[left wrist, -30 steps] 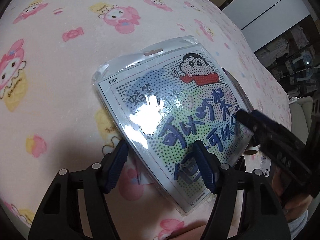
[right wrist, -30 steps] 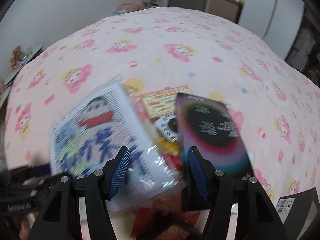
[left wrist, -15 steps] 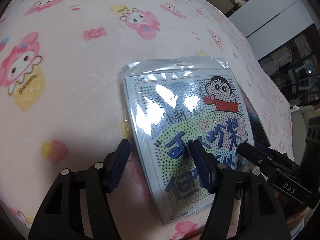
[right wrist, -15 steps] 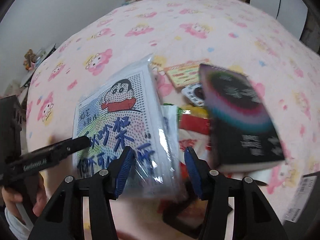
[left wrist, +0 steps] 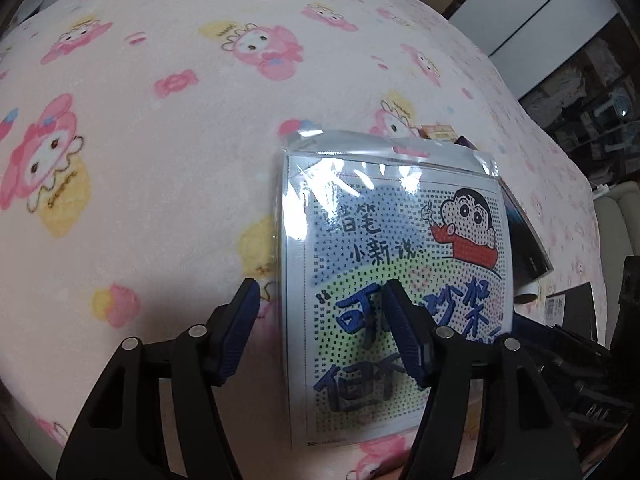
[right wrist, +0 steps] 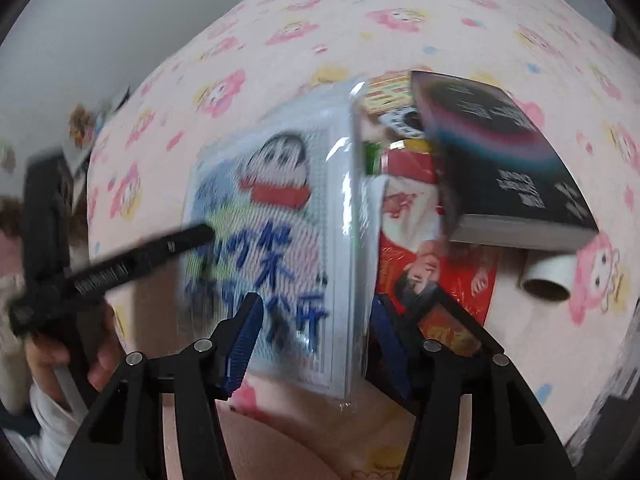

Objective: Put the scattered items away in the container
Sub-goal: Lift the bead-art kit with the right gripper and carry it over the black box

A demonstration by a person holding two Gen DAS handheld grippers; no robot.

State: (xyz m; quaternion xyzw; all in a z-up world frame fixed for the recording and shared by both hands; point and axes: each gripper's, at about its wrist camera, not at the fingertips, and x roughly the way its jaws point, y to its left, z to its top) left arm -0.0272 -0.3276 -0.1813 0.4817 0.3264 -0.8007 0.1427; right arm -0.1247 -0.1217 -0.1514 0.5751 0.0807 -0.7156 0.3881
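A flat clear-wrapped cartoon bead kit [left wrist: 400,256] lies on the pink blanket. My left gripper [left wrist: 322,330] is open, its right finger over the kit's lower left part and its left finger over bare blanket. In the right wrist view the kit [right wrist: 276,216] is blurred; my right gripper [right wrist: 312,340] is open and straddles its near right edge. The left gripper's finger [right wrist: 140,252] reaches in over the kit from the left. A black book [right wrist: 500,160] leans over a red packet [right wrist: 424,256]. No container shows.
A white tape roll [right wrist: 546,280] lies right of the red packet. Small cards [right wrist: 390,96] lie behind the kit. A dark object with a label [left wrist: 572,308] sits at the right. Shelves and a white cabinet [left wrist: 532,12] stand beyond the bed.
The left view has shifted so the kit sits further right, with the left finger now off it. The right gripper has moved in closer over the kit's right edge.
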